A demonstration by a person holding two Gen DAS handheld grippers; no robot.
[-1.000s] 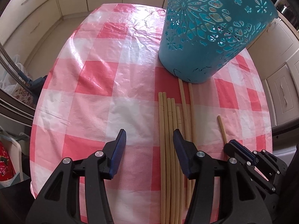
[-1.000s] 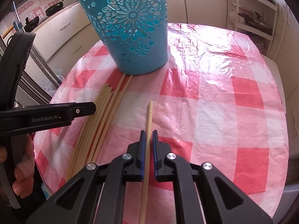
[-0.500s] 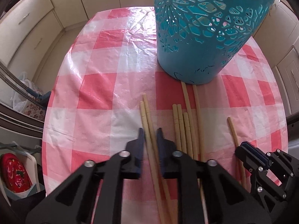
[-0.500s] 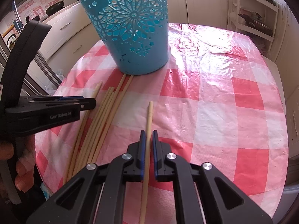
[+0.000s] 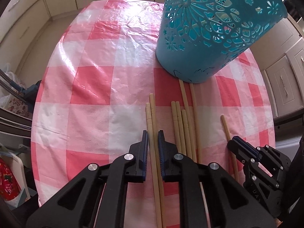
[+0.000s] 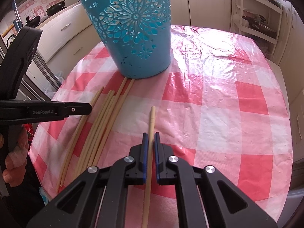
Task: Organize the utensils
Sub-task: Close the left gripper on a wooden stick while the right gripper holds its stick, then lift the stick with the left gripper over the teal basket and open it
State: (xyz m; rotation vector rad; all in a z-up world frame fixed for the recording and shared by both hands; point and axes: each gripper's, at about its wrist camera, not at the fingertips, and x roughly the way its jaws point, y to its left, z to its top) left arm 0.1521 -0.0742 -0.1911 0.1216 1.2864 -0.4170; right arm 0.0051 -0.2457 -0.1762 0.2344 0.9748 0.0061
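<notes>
My left gripper (image 5: 153,135) is shut on a pair of pale wooden chopsticks (image 5: 151,114) that point toward the teal cut-out holder (image 5: 207,32). Several more chopsticks (image 5: 185,121) lie on the checked cloth just to their right, two reaching the holder's base. My right gripper (image 6: 149,136) is shut on a single chopstick (image 6: 152,117), apart from the others, to the right of the bunch (image 6: 106,114). The left gripper also shows at the left of the right wrist view (image 6: 83,108), and the holder (image 6: 133,38) stands behind the bunch.
The round table wears a red and white checked plastic cloth (image 6: 228,95). Its edge drops off at left (image 5: 36,114) and right (image 6: 285,114). Cream kitchen cabinets (image 5: 24,19) and a white shelf rack (image 6: 256,15) surround it.
My left gripper shifted left off the bunch and closed on two chopsticks, drawing them aside from the others. The right gripper has stayed shut on its single chopstick.
</notes>
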